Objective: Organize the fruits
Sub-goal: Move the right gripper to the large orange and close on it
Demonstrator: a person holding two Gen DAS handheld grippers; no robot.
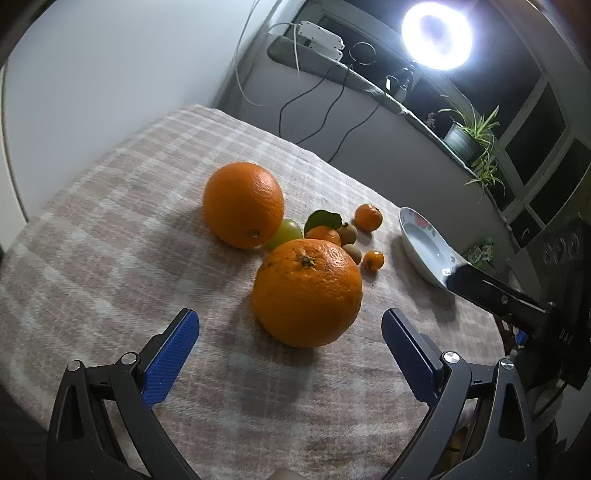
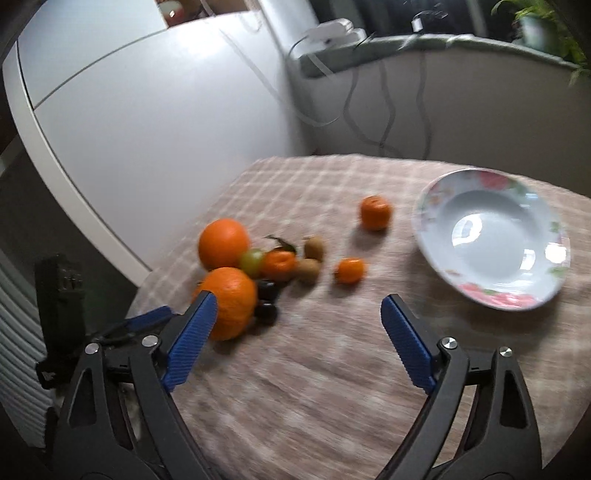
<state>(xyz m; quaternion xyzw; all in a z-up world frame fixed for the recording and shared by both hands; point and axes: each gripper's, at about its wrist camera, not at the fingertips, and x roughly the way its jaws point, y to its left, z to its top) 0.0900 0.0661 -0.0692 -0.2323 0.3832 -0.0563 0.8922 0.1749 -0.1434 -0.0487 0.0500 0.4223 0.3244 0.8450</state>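
Observation:
A near large orange (image 1: 307,291) lies just ahead of my open, empty left gripper (image 1: 290,332). A second large orange (image 1: 243,204) lies behind it, touching a green grape (image 1: 283,233). Mandarins (image 1: 368,217), kiwis (image 1: 348,233) and a leaf cluster beyond. In the right wrist view the same pile shows at left: near orange (image 2: 231,301), far orange (image 2: 224,243), green grape (image 2: 251,259), kiwis (image 2: 314,249), mandarins (image 2: 375,212), dark grapes (image 2: 266,308). My right gripper (image 2: 299,321) is open and empty above the cloth. The empty floral plate (image 2: 491,236) lies right of it.
The table carries a beige checked cloth (image 1: 129,229). The plate's rim (image 1: 413,243) shows in the left wrist view, with the right gripper's black body (image 1: 517,299) beside it. A white fridge (image 2: 147,110) stands behind the table. A windowsill with cables, a potted plant (image 1: 472,136) and a ring lamp (image 1: 437,35) lies beyond.

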